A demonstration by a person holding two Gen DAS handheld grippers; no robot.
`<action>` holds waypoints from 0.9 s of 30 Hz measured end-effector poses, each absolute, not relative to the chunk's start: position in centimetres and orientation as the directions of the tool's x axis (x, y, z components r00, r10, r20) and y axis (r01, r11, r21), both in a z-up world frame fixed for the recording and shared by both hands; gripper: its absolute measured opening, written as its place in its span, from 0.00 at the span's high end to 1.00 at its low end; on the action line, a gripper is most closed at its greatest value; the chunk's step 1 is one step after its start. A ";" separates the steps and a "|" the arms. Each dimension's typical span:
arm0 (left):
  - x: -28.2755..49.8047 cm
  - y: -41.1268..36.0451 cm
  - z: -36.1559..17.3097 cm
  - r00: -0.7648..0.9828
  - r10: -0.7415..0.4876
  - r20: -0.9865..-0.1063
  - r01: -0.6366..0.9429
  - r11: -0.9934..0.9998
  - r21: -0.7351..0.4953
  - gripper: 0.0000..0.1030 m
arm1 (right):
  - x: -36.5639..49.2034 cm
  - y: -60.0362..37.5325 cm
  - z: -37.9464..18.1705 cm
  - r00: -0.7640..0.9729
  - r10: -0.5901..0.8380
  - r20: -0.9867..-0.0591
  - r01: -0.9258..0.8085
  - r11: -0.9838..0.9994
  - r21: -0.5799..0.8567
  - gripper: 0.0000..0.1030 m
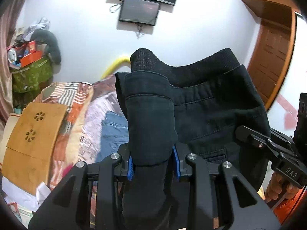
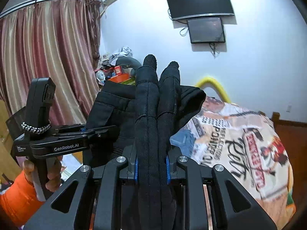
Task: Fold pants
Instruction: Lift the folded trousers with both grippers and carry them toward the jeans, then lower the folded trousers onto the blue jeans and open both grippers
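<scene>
Black pants (image 1: pixel 211 103) hang in the air above the bed, held up by both grippers at the waistband. My left gripper (image 1: pixel 153 164) is shut on a bunched fold of the pants, with blue pads (image 1: pixel 130 168) pressing the cloth. My right gripper (image 2: pixel 151 170) is shut on another thick fold of the pants (image 2: pixel 149 115). The right gripper shows at the right in the left wrist view (image 1: pixel 249 136), clamped on the pants' edge. The left gripper shows at the left in the right wrist view (image 2: pixel 107 132), also clamped on the cloth.
A bed with a printed cover (image 2: pixel 239 143) lies below, with blue jeans (image 1: pixel 113 130) on it. A brown cardboard box (image 1: pixel 32 140) sits at the left. Two wall screens (image 2: pixel 201 0), a curtain (image 2: pixel 48 57), a cluttered pile (image 1: pixel 30 57) and a wooden door (image 1: pixel 272 53) surround it.
</scene>
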State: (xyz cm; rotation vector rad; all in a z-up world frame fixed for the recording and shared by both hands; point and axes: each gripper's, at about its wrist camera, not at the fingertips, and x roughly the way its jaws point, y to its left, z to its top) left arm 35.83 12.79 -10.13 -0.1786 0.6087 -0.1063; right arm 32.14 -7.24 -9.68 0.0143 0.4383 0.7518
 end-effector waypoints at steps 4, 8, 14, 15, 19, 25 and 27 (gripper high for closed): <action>38.7 15.3 -11.4 0.819 -0.112 -0.563 0.006 0.982 -0.186 0.70 | 34.7 -5.2 -10.9 0.631 0.674 -0.384 -0.667 0.724 0.175 0.83; 41.2 16.8 -13.6 0.817 -0.078 -0.571 -0.034 0.983 -0.183 0.70 | 37.7 -3.1 -12.6 0.618 0.672 -0.407 -0.661 0.725 0.193 0.83; 45.7 18.7 -19.1 0.773 -0.084 -0.629 -0.070 0.974 -0.216 0.70 | 42.6 -1.1 -16.9 0.594 0.649 -0.475 -0.636 0.740 0.216 0.83; 46.5 19.1 -20.2 0.764 -0.085 -0.640 -0.075 0.973 -0.219 0.70 | 43.4 -0.7 -17.7 0.589 0.642 -0.490 -0.631 0.745 0.217 0.83; 49.5 19.8 -24.6 0.710 -0.097 -0.697 -0.098 0.967 -0.234 0.70 | 46.5 0.4 -21.8 0.558 0.621 -0.551 -0.606 0.758 0.242 0.83; 52.8 20.4 -29.6 0.638 -0.124 -0.760 -0.112 0.962 -0.250 0.69 | 49.1 0.9 -26.8 0.539 0.581 -0.610 -0.567 0.786 0.247 0.82; 53.5 20.1 -30.7 0.608 -0.121 -0.784 -0.122 0.962 -0.243 0.66 | 49.8 0.6 -27.7 0.522 0.579 -0.626 -0.550 0.790 0.272 0.82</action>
